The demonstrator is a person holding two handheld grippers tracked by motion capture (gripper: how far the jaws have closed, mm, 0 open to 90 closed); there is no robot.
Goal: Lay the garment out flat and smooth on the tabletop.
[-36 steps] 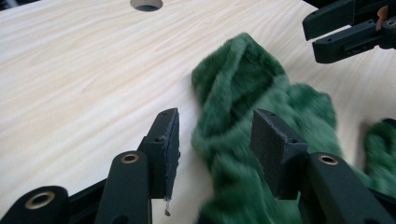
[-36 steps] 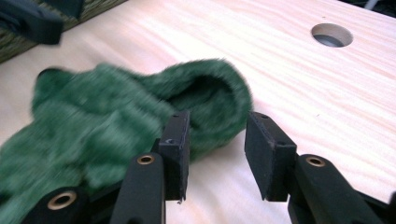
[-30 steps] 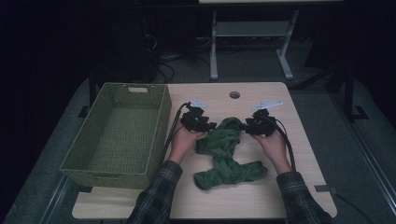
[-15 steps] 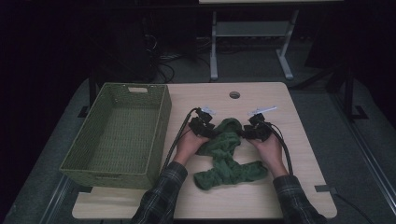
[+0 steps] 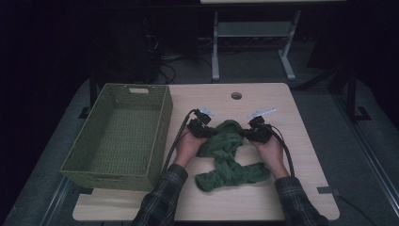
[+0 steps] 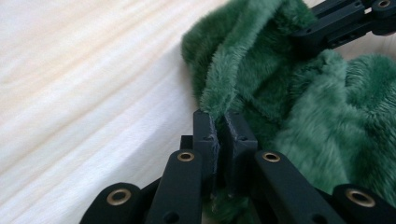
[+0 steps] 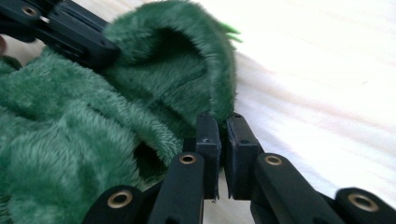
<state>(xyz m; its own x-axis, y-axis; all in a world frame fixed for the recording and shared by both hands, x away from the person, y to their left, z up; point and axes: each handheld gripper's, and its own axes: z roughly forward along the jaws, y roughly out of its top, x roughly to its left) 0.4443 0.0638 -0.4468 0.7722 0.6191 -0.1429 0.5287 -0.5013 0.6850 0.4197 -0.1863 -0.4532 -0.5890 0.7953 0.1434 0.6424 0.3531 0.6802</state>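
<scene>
Now both my grippers have just been closing on the green fleece cloth, lying crumpled at the table's middle: my left gripper pinches its far-left fold, my right gripper its far-right edge. Left stands a green basket.

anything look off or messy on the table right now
Only the green fleece cloth: it lies crumpled in an uneven heap on the table beside the green basket, not flat or folded. The left gripper and right gripper have just closed on its upper edge. Nothing looks spilled or damaged.
</scene>
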